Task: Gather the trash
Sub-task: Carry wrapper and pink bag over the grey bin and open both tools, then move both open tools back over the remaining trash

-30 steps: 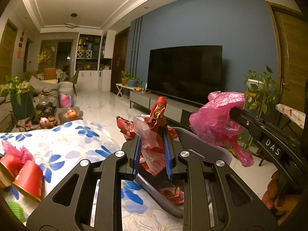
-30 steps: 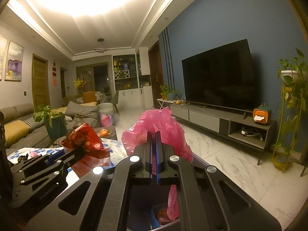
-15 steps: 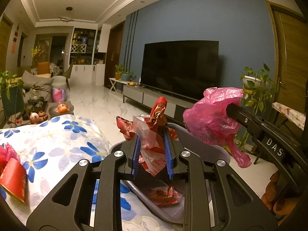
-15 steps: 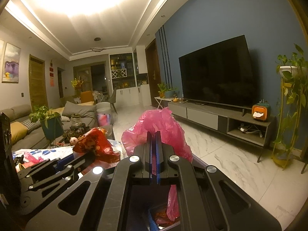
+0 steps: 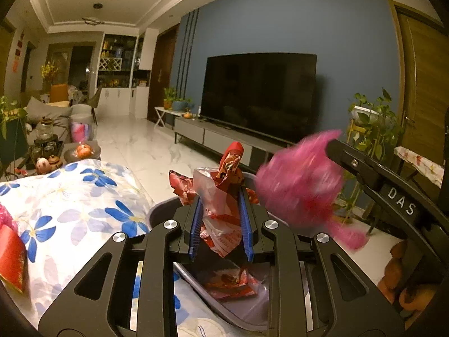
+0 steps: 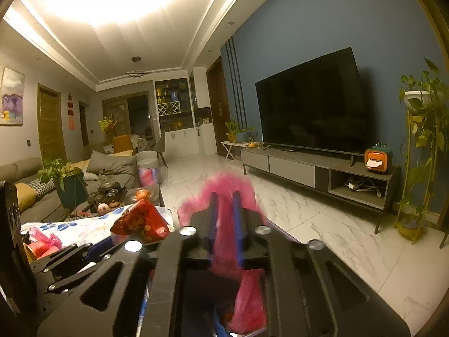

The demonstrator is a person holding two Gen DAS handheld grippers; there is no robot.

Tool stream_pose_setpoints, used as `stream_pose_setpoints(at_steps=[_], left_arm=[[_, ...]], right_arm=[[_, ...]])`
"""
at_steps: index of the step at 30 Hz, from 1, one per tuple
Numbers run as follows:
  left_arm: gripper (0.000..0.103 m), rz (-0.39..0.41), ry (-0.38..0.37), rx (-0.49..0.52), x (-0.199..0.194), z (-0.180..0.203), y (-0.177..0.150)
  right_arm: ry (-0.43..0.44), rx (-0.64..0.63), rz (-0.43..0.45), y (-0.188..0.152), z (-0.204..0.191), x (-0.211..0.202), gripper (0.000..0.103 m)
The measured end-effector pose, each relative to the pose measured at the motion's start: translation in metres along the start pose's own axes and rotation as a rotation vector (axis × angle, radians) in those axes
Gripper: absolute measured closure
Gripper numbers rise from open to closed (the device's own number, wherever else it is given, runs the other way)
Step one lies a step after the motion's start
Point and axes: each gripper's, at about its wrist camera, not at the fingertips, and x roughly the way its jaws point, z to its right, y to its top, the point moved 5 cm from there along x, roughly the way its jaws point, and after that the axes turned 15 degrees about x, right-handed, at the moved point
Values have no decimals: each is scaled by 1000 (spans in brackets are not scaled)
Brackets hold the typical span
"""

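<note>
Left gripper: jaws part-way apart, blue pads pressing both sides of a crumpled red-and-white wrapper, held centre frame in the left wrist view, directly above the grey bin. More red wrapper scraps lie inside the bin, lower centre.

Right gripper: jaws narrow but with a visible gap, pink plastic bag between the pads. Bag and fingertips are motion-blurred in both views. In the left wrist view the bag sits right of centre, just beside the wrapper, over the bin's far rim. In the right wrist view the bag's tail hangs down between the fingers towards the bin, bottom centre.

Flowered tablecloth fills lower left of the left wrist view; bin sits at its edge. Red paper cup on the cloth at far left edge, well apart from the bin. TV on the blue wall, upper centre.
</note>
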Motion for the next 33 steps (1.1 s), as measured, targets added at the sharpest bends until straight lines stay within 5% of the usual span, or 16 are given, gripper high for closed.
stream_pose_setpoints(at_steps=[1, 3, 7, 12, 25, 33], left_arm=[[78, -5, -6, 0, 2, 1, -1], [73, -15, -31, -1, 5, 2, -1], [41, -25, -26, -6, 6, 0, -7], [25, -16, 21, -53, -5, -13, -14], [15, -1, 180, -73, -86, -44, -25], [14, 8, 263, -81, -146, -71, -27]], right_arm=[[-2, 9, -1, 1, 2, 1, 71], [-6, 25, 5, 2, 4, -1, 69], [-18, 28, 34, 3, 6, -10, 53], [-27, 23, 68, 6, 5, -25, 37], [-29, -2, 80, -10, -11, -57, 18], [3, -12, 34, -27, -32, -71, 18]])
